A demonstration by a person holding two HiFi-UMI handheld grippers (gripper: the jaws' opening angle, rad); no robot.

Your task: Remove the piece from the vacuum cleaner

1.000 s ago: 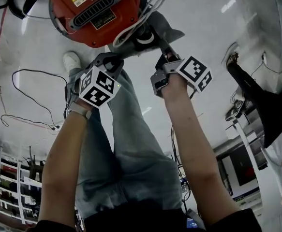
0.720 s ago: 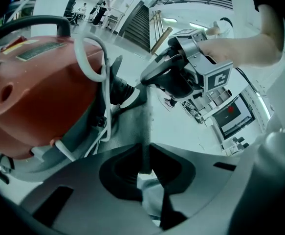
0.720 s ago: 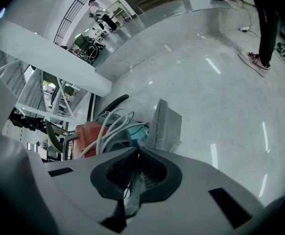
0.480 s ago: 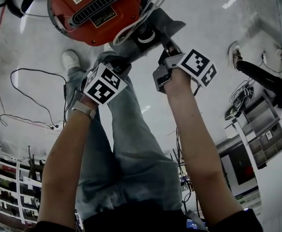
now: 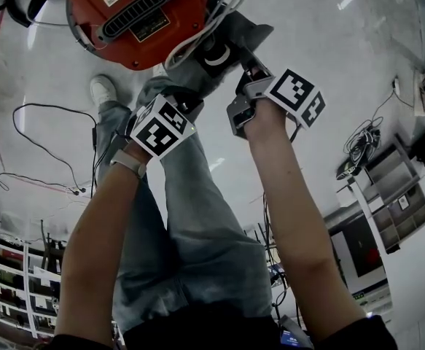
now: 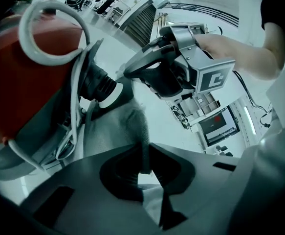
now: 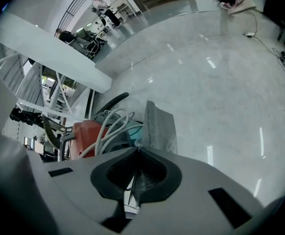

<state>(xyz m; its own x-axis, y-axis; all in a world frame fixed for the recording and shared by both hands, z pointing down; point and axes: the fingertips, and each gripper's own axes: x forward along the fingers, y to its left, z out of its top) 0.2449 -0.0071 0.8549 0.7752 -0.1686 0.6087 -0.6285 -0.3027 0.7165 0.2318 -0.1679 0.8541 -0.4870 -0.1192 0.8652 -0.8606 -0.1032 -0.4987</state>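
Both claws pinch the grey fabric piece (image 5: 241, 29), which hangs off the near side of the red vacuum cleaner (image 5: 135, 20). Over the last second the vacuum cleaner has slid slightly up and left in the head view. The left claw (image 5: 181, 95) has moved closer in under the vacuum cleaner, and its jaws are closing with a fold of the fabric between them. The left gripper view shows that fold running down into the narrow slot of the claw (image 6: 144, 158), with the pads pressing on it. The right claw (image 5: 250, 68) sits just beside the vacuum cleaner's black collar (image 5: 216, 53). In its own view the jaws (image 7: 137, 151) are drawn together on the fabric's near edge, and the piece (image 7: 159, 126) stands upright just beyond the tips. The fabric is joined to the collar as before, beside the white cord (image 5: 197, 39) looped over the vacuum cleaner, so I judge the piece is gripped but not yet freed. The tightening left grip suggests the hold is being secured before any pull away from the vacuum cleaner. How firmly the collar holds the fabric cannot be told.
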